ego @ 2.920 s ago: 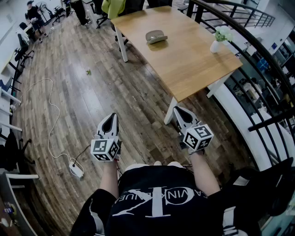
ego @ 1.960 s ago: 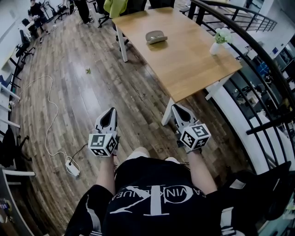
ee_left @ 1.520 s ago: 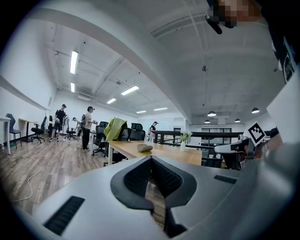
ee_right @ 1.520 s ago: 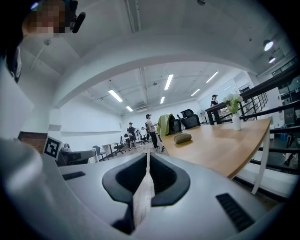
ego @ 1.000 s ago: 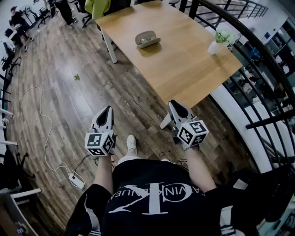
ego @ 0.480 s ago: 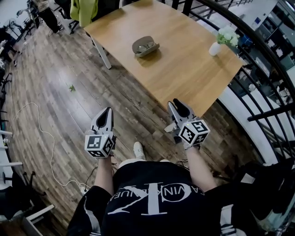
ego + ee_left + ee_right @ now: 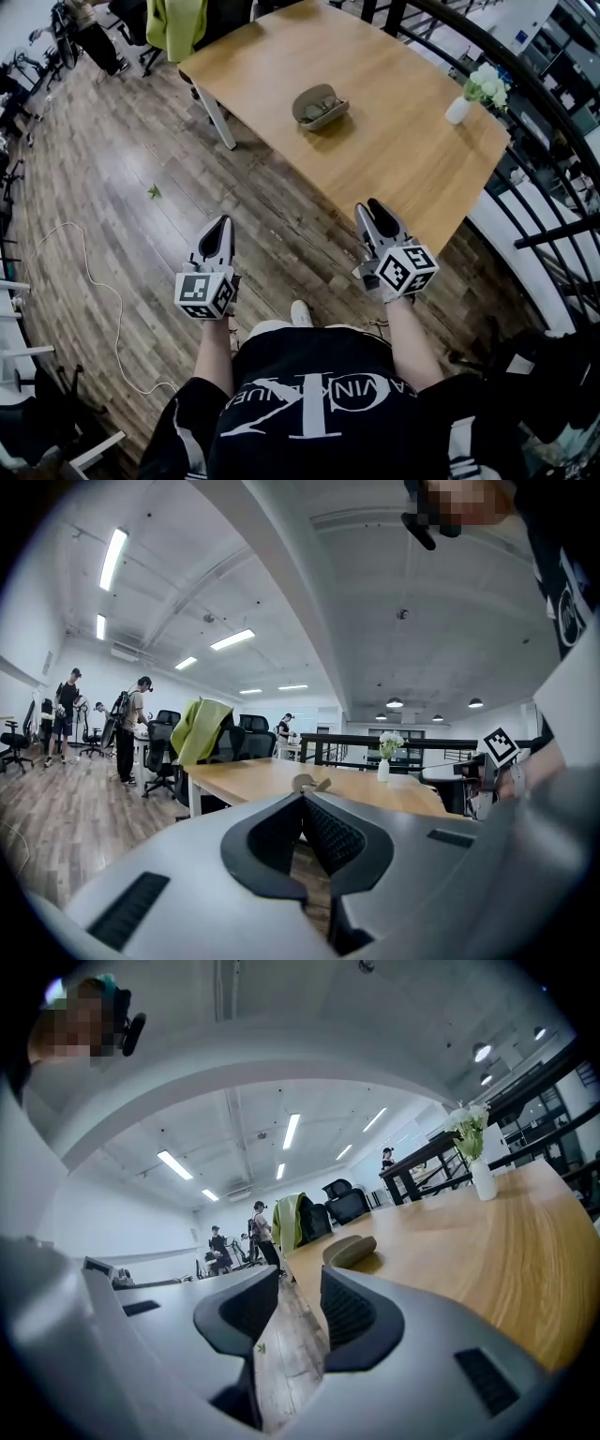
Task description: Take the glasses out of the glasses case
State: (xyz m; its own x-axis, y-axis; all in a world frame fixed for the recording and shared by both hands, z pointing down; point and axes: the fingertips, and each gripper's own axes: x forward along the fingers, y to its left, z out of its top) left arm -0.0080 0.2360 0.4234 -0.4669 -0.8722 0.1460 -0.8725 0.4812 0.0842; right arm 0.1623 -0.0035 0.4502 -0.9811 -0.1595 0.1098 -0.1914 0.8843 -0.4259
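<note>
Stretching across the room is a plank floor. A light wooden table stands right of middle, and a black railing curves past its far right side. At the far left of the left gripper view, people stand among office chairs under strip lights.

The glasses case lies on the table towards its left half, well ahead of both grippers. Its lid looks raised, but what sits inside is too small to tell. Near the table's right edge stands a white vase holding pale flowers.

On the floor at the left, a white cable snakes about, and a green leaf lies further in. A yellow-green jacket hangs on a chair at the table's far left end.

The left gripper hangs over the floor, short of the table, with its jaws pressed together and holding nothing. The right gripper has its tips at the table's near edge. Its jaws have just been opening and stand apart with nothing between them. Only bare tabletop lies between it and the case.
</note>
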